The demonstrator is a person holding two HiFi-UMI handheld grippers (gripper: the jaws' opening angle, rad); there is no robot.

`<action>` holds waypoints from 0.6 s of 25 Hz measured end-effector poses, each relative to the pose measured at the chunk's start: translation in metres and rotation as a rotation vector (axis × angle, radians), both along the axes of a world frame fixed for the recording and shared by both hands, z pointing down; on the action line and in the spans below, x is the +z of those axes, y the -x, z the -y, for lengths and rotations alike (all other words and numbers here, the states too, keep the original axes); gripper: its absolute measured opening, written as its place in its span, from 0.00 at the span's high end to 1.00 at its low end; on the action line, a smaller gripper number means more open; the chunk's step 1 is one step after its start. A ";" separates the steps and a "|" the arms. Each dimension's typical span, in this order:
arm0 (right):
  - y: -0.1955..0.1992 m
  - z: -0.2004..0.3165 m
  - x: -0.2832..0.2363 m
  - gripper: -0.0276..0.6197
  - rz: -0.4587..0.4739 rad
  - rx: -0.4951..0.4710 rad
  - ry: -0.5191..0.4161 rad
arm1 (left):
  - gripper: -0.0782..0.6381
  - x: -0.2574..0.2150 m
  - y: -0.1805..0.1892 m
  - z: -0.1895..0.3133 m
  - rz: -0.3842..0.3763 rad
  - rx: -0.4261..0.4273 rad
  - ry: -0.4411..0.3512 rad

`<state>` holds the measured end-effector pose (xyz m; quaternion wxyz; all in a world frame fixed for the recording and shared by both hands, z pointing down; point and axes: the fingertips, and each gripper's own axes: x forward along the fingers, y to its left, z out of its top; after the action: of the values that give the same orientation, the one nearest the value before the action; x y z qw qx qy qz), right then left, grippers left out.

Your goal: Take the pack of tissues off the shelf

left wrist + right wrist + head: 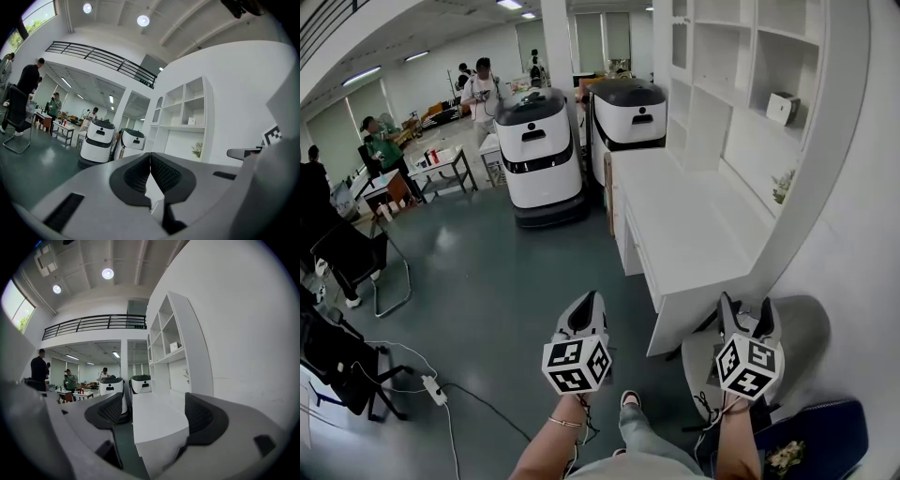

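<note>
High on the shelf (834, 84) sat the pack of tissues (782, 108). Empty, the left gripper (589, 298) was pinched closed; the right gripper (747, 305) gaped wide

Both forearms (551, 448) reach forward, side by side. The left gripper (587, 302) has its jaws pressed together, empty. The right gripper (747, 316) has its jaws wide apart, empty.
</note>
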<state>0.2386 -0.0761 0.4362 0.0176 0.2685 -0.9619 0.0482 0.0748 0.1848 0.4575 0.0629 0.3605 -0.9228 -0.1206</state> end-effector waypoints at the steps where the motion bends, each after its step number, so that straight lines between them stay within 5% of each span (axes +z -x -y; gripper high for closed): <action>1: 0.007 0.004 0.001 0.32 -0.001 0.000 -0.001 | 0.87 0.002 0.008 0.004 -0.001 0.000 0.000; 15: 0.123 0.109 -0.015 0.32 0.007 0.060 -0.009 | 0.87 -0.013 0.142 0.117 0.011 0.059 -0.002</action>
<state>0.1157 -0.1851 0.4210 0.0117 0.2972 -0.9537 0.0452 -0.0671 0.0682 0.4447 0.0610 0.3881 -0.9121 -0.1175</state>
